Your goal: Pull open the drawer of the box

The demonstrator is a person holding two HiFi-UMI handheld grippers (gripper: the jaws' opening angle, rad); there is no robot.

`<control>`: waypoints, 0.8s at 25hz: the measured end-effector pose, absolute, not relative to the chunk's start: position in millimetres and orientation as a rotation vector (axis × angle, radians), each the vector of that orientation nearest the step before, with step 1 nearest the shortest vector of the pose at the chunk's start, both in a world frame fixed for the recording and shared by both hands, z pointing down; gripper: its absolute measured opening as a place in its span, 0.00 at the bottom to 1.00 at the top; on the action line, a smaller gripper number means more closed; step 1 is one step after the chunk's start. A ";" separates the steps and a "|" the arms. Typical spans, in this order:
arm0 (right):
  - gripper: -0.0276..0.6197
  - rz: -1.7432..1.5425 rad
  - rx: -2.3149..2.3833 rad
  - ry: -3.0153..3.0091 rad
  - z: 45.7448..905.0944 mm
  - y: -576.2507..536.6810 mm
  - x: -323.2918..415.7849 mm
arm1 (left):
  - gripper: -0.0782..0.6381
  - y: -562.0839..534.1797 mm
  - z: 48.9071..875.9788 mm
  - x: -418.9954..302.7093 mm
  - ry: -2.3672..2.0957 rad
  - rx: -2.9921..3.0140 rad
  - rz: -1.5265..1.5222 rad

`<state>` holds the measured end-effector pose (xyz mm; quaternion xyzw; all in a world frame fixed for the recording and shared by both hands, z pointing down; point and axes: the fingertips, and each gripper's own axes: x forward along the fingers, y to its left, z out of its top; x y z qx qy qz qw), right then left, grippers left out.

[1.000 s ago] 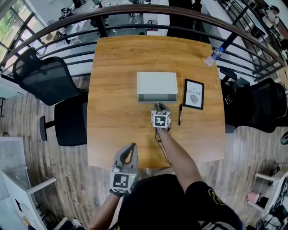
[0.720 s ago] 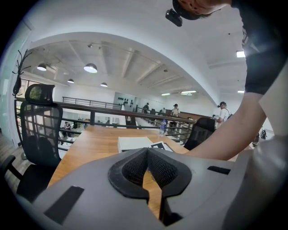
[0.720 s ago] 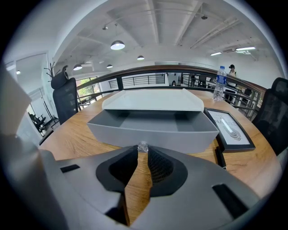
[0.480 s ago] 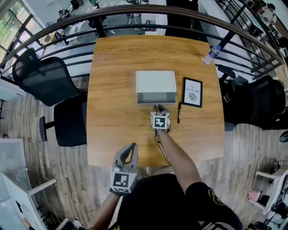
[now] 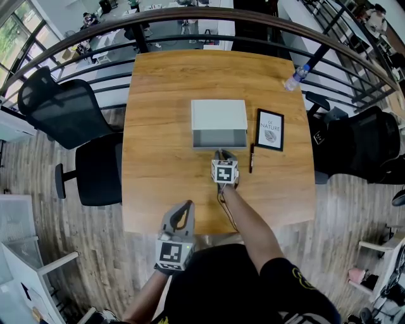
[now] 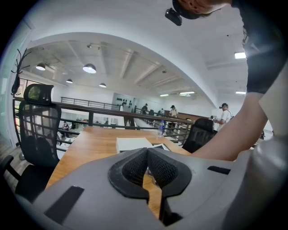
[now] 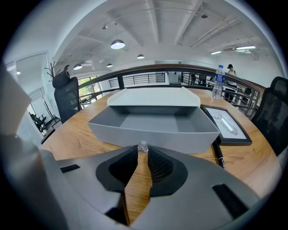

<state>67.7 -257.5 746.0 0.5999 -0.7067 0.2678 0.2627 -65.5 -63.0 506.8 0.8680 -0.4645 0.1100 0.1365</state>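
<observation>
Where the box stands: one grey box sits on the wooden table, around the middle between the left and right edges and a little toward the far edge.
Drawer: one drawer, pulled partly out of the box toward the near edge; its inside shows empty in the right gripper view.
Knob: one small clear knob at the middle of the drawer front.
Right gripper: the right gripper is just in front of the drawer, with its jaws clenched on the knob.
Left gripper: the left gripper is at the near edge of the table, left of the middle and well apart from the box; its jaw tips are pressed together with nothing between them.
Picture frame: one black picture frame lies flat just right of the box.
Pen: one black pen lies near the frame's near left corner.
Water bottle: one water bottle at the far right corner.
Office chairs: three black office chairs, two beside the left edge and one beside the right edge.
Railing: one dark railing curves behind the far edge.
</observation>
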 end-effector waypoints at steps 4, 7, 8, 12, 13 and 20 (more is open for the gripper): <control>0.14 0.727 1.613 -1.908 746.0 -251.4 66.8 | 0.13 -62.4 503.9 -66.2 -1.346 2.510 0.307; 0.14 0.723 1.605 -1.905 746.3 -247.1 65.9 | 0.13 -62.9 503.9 -66.5 -1.340 2.519 0.313; 0.14 0.722 1.603 -1.904 746.5 -245.8 65.6 | 0.13 -63.1 504.0 -65.9 -1.337 2.520 0.312; 0.14 0.728 1.596 -1.907 748.3 -238.6 64.0 | 0.13 -60.8 506.1 -61.7 -1.319 2.530 0.313; 0.14 0.729 1.596 -1.904 748.9 -236.7 64.7 | 0.13 -60.3 506.3 -60.4 -1.315 2.533 0.312; 0.14 0.748 1.584 -1.886 752.6 -221.8 63.4 | 0.13 -61.2 506.7 -54.0 -1.290 2.546 0.306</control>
